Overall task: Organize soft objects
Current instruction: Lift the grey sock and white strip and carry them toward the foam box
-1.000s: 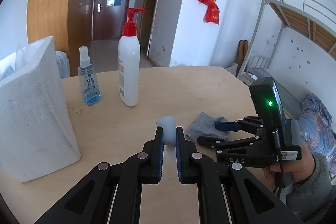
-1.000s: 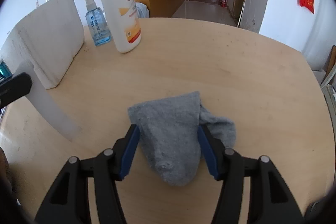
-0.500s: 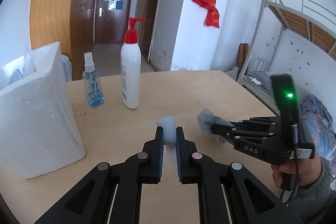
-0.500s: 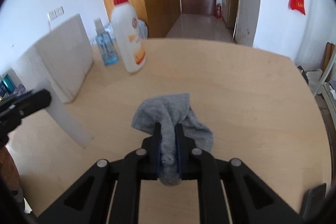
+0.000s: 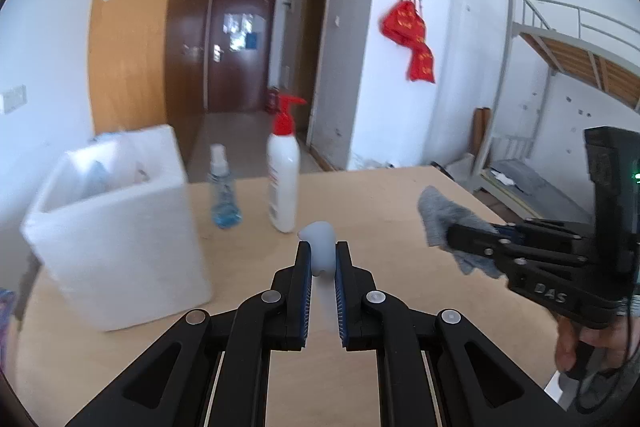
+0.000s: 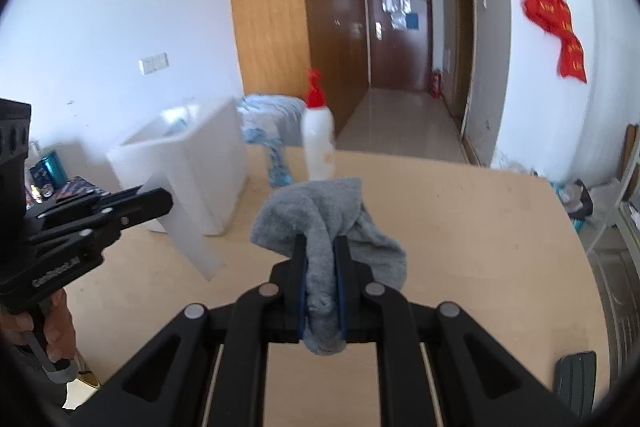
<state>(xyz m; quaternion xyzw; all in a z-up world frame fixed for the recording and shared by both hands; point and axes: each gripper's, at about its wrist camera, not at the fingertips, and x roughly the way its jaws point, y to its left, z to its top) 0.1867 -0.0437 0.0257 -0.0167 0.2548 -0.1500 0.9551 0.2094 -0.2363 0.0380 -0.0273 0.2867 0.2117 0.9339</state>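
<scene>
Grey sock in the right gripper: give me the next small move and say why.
Probably carry the grey sock left, over the white foam box. The right gripper is shut on it and it hangs clear of the wooden table; the box's top is open, and it seems the likeliest place for soft things.

Left tongs (image 5: 321,259) pinching pale blue soft piece (image 5: 320,247) over bench (image 5: 380,211). Right tongs (image 5: 472,241), at right, gripping grey sock (image 5: 440,215) aloft. White foam box (image 5: 116,227) sitting left; spray bottle (image 5: 224,191) and pump bottle (image 5: 283,179) standing far centre.
</scene>
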